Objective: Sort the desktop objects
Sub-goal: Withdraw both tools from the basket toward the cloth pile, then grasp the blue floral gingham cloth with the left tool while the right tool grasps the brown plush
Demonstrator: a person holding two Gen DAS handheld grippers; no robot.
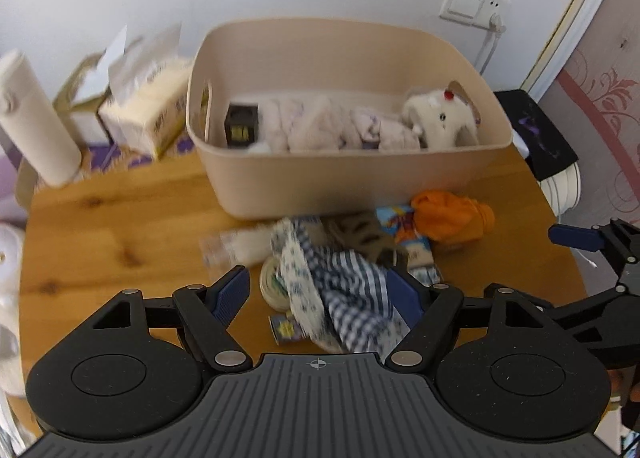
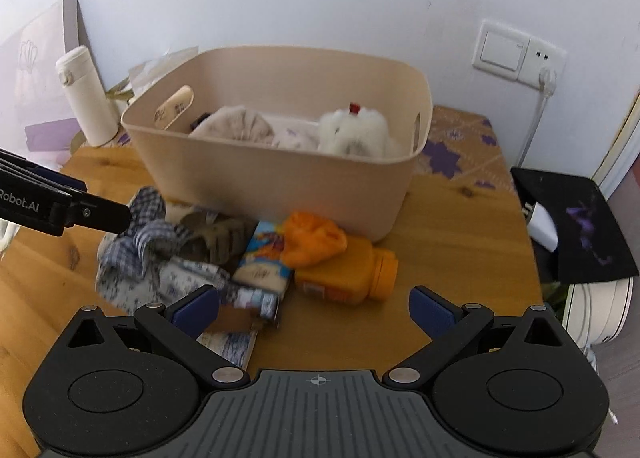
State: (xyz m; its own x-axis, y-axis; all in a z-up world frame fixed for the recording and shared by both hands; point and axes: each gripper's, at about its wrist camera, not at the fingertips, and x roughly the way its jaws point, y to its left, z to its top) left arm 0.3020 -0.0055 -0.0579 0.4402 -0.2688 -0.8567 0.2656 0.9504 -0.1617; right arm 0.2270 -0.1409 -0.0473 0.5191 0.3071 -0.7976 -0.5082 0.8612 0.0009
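The checked cloth [image 1: 352,298] lies on the wooden table [image 1: 120,226] before the beige bin [image 1: 360,178], between my left gripper's [image 1: 320,294] spread jaws, unpinched; my right gripper [image 2: 316,306] gapes wide near the orange bottle [image 2: 352,274]

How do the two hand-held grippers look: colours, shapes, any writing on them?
Both are matte black plastic. The left gripper and right gripper each have blue-padded fingers, linkage bars with silver pivots, two round housings, and a ribbed grey centre plate with a crosshair mark. White lettering "Robot.AI" shows on the left one's side.
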